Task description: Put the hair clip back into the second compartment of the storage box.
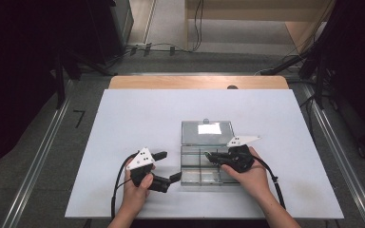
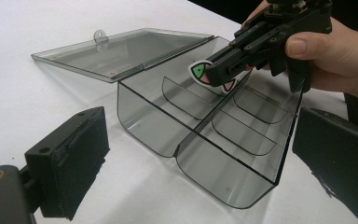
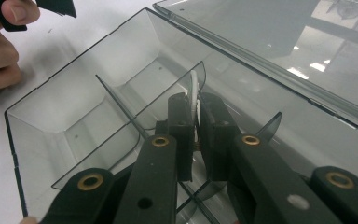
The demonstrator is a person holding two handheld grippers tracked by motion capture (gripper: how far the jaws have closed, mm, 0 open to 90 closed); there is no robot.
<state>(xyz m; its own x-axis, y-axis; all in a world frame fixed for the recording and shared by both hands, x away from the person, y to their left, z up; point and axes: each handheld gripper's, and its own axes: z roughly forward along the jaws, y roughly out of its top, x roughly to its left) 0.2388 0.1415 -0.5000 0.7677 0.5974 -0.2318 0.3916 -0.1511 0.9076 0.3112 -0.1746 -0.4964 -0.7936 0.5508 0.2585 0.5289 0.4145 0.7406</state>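
High view: a clear divided box (image 1: 204, 164) with its lid laid back sits near the front edge of the white desk (image 1: 138, 114); the right tool (image 1: 212, 156) reaches into it, while the left tool (image 1: 168, 166) is spread wide just beside its left wall.

Left gripper view: the right tool (image 2: 213, 70) is clenched on a small flat sticker (image 2: 200, 71) above the box's compartments (image 2: 242, 126).

Right gripper view: the sticker's white edge (image 3: 194, 93) stands pinched between the jaws, over a divider.

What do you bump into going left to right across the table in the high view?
Left gripper with its jaws open → clear divided box → right gripper, its jaws shut on a small flat sticker over the box.
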